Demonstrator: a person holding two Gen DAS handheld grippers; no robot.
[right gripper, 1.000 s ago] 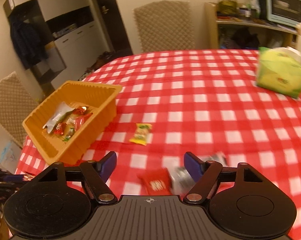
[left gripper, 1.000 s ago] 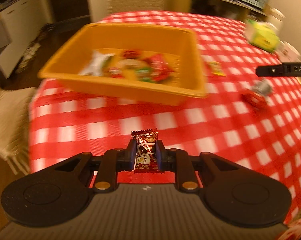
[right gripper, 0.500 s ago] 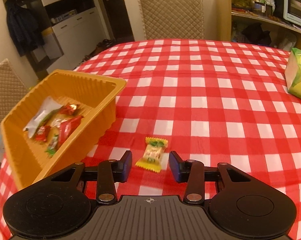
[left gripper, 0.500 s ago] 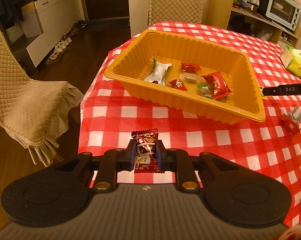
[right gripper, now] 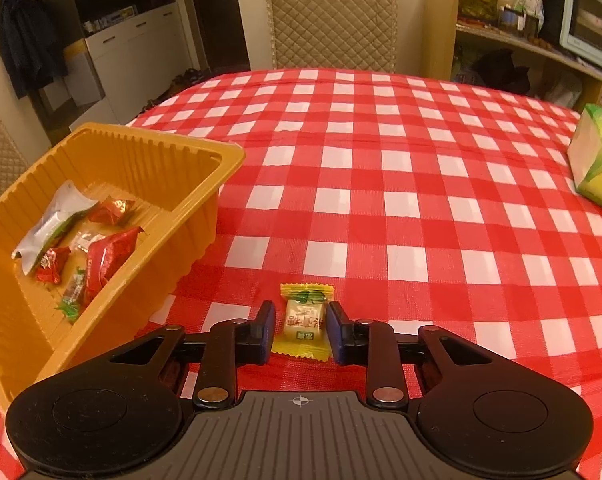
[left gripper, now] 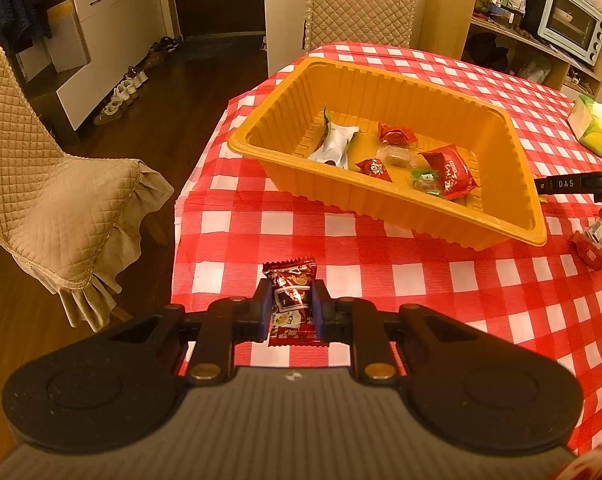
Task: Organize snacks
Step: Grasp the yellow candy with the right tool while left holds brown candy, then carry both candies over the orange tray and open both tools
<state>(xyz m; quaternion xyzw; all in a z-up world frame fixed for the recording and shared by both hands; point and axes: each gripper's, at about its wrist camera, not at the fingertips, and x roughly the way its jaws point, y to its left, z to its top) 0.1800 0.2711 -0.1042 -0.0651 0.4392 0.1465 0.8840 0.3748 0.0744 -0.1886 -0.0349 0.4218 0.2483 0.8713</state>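
Gripping a red candy (left gripper: 292,307) above the checkered worktop (left gripper: 381,276), the left tongs (left gripper: 291,312) sit short of the orange tray (left gripper: 381,196). The right tongs (right gripper: 301,330) have just been closing around a yellow candy (right gripper: 304,322) lying beside the tray, with slim gaps still showing at the pads.

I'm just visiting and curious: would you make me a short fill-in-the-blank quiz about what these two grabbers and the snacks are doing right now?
1. The left gripper is shut on a snack in a dark ____ wrapper.
2. The small yellow-wrapped candy lies on the checked tablecloth between the fingers of the ____ gripper.
3. The ribbed orange plastic tray already holds several ____.
4. The tablecloth is checked in white and ____.

Missing words: red; right; snacks; red
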